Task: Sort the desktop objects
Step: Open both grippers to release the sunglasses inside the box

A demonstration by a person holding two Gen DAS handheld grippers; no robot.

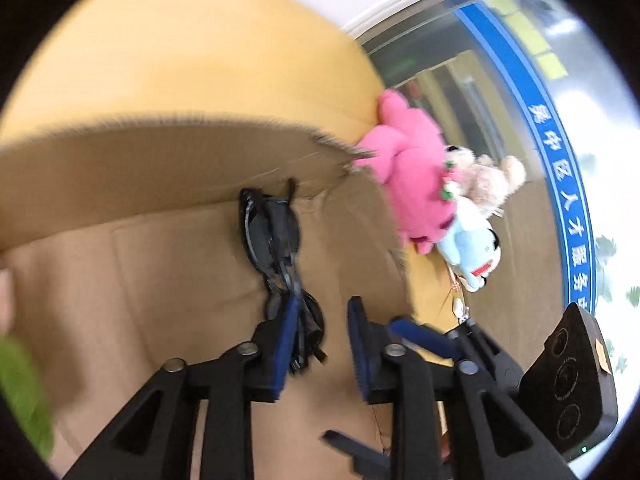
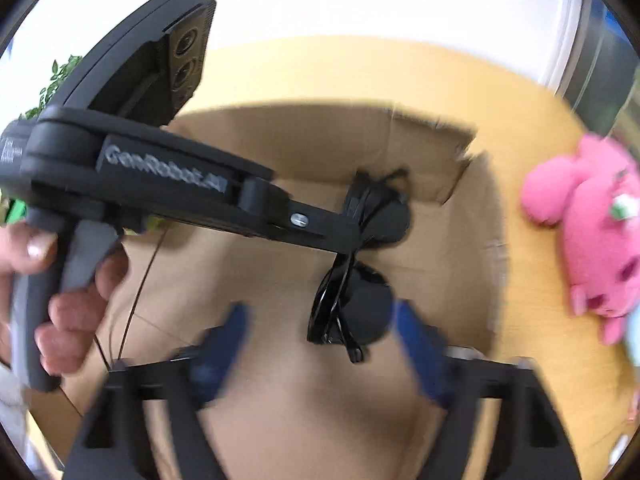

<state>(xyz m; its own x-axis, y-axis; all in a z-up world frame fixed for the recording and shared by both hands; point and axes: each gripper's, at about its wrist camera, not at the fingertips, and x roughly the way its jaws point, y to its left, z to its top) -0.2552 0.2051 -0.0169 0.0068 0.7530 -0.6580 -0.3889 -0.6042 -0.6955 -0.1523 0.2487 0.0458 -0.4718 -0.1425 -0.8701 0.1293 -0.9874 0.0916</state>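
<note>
Folded black sunglasses (image 1: 276, 248) hang over the inside of an open cardboard box (image 1: 120, 280), pressed against the left finger of my left gripper (image 1: 322, 344), whose jaws stand apart. In the right wrist view the left gripper (image 2: 352, 216) reaches in from the left and the sunglasses (image 2: 356, 300) dangle from its tip. My right gripper (image 2: 320, 344) is open, its blue pads (image 2: 420, 344) on either side just below the sunglasses, not touching them. Whether the left gripper still pinches the sunglasses is unclear.
The box sits on a yellow table (image 1: 180, 52). A pink plush toy (image 1: 408, 168) lies to the right of the box with a beige bear (image 1: 488, 180) and a light-blue plush (image 1: 472, 252). The pink plush also shows in the right wrist view (image 2: 596, 232). A green plant (image 2: 56, 80) is at left.
</note>
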